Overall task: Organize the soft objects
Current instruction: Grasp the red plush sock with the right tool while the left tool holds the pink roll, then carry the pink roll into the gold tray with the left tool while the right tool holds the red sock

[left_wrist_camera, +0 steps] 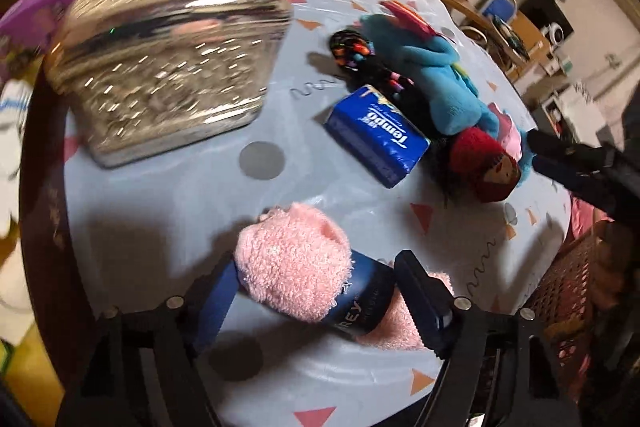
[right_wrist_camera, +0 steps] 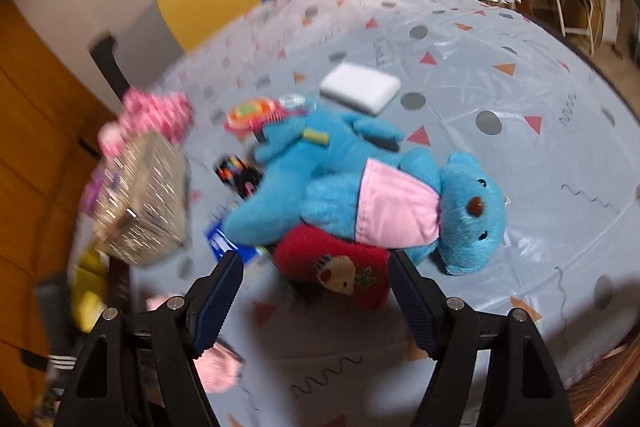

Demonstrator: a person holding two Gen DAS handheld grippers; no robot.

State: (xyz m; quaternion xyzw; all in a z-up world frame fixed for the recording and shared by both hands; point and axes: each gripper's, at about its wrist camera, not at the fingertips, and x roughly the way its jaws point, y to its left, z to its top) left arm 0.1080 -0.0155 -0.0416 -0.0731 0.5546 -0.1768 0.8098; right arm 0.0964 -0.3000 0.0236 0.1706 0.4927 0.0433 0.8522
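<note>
Nearest lens we noted pink fluffy sock [left_wrist_camera: 294, 259] with dark label band, gripped between left gripper [left_wrist_camera: 316, 301] jaws, just above patterned tablecloth [left_wrist_camera: 160, 219]. Right gripper [right_wrist_camera: 316, 303] hung wide, nothing between jaws, red sock [right_wrist_camera: 334, 267] just ahead of tips. Red sock touched blue teddy bear [right_wrist_camera: 360, 195]. We logged blue tissue pack [left_wrist_camera: 378, 135] near bear, silver basket [left_wrist_camera: 168, 67] well left, white sponge [right_wrist_camera: 360, 87] beyond bear.
</note>
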